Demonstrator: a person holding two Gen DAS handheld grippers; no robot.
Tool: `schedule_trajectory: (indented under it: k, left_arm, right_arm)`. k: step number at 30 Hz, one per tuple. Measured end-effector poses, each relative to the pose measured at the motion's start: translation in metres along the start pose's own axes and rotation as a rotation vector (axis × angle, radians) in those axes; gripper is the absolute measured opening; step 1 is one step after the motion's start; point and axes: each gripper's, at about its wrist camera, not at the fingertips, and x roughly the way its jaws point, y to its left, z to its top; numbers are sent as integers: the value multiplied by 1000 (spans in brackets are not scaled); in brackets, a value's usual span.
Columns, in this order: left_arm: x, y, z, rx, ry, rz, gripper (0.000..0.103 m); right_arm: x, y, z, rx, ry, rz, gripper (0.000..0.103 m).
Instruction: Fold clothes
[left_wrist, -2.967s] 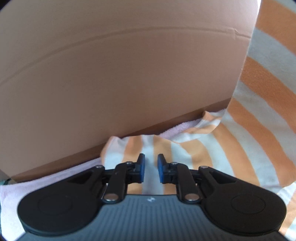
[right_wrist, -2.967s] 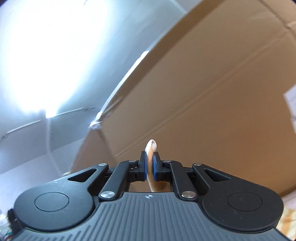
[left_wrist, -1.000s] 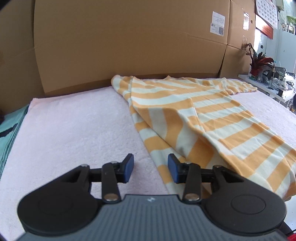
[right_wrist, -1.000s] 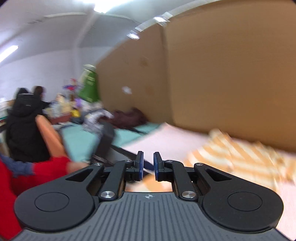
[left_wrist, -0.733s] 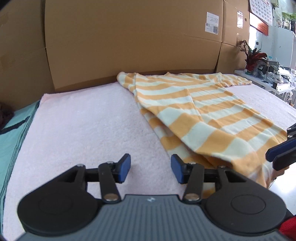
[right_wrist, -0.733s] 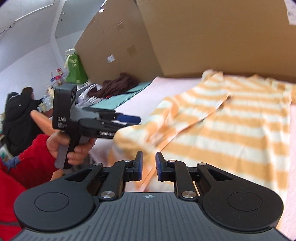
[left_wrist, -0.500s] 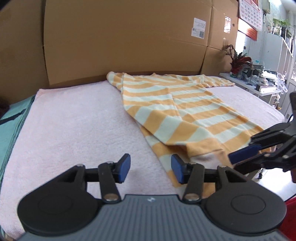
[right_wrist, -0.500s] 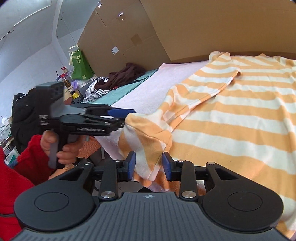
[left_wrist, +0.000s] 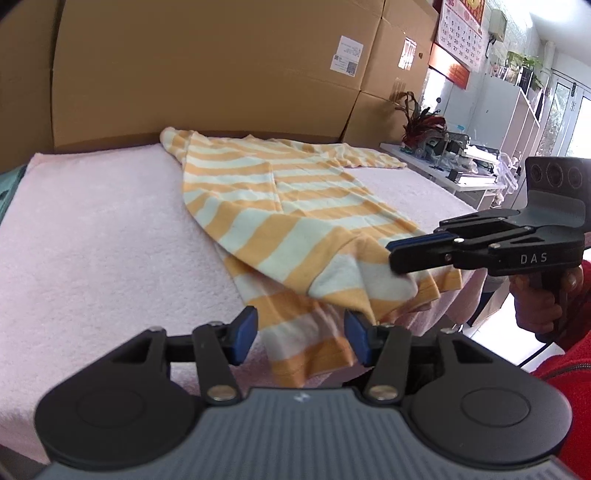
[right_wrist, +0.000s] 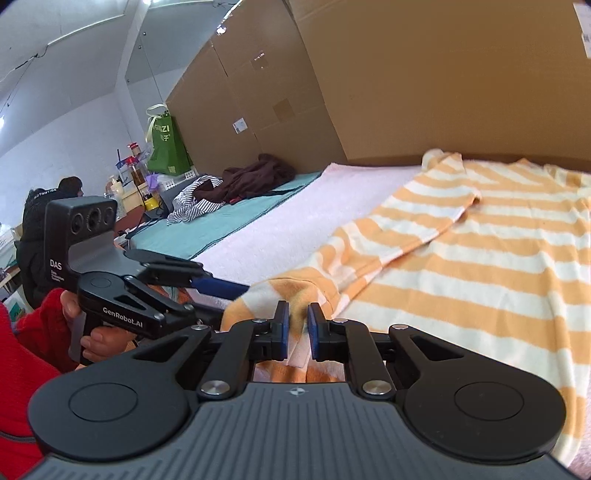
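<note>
Right gripper (right_wrist: 296, 328) closing, its jaws pinching the near hem of the striped shirt (left_wrist: 291, 236) spread on the pink towel (left_wrist: 103, 251), while the left gripper (left_wrist: 301, 334) hangs open over that hem.

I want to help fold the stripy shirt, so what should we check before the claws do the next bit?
1. Right claw has the shirt hem: ok. Its jaws are closing, with a bunch of the orange-and-white striped shirt between them.
2. Left claw has a grip: not ok. It is open, with the hem between its pads untouched.
3. Both claws at the same near edge: ok.
4. Shirt lying flat: not ok. One side is folded over and the near hem is bunched.
5. Room on the pink towel beside the shirt: ok.
6. Far sleeve smoothed out: cannot tell.
</note>
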Motion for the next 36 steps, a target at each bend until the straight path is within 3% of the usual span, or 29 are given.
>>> schedule_trajectory:
  k: [3,8,10,16,20,23,26,29,32,36]
  left_arm:
    - [4,-3,-4,-1,16,-32,55]
    - [-2,1,-9,0,13,-36,66]
    - [-2,4,-9,-7,13,-21,66]
    - [-5,5,-12,47,27,84,66]
    - [-19,17,-9,54,-6,134,66]
    - [-22,21,-2,51,-40,140,67]
    - [-12,12,0,70,-46,98,68]
    - [3,4,-1,82,-33,67,68]
    - [14,1,-5,74,-10,67,68]
    - [16,-1,-6,74,-10,67,68]
  right_arm:
    - [-4,8,0,-21,8,-6,12]
    - [-9,19,-5,-33,-9,-17,12]
    - [0,19,-9,-42,20,-58,13]
    - [39,15,-34,-17,196,-47,19]
    - [18,12,-24,-2,100,9,19]
    - [4,-6,0,56,-45,-85,20]
    - [19,-42,27,180,-114,-210,22]
    - [50,-86,54,349,-90,-312,24]
    - [77,-126,72,461,-80,-330,23]
    - [108,-153,81,471,-37,-433,24]
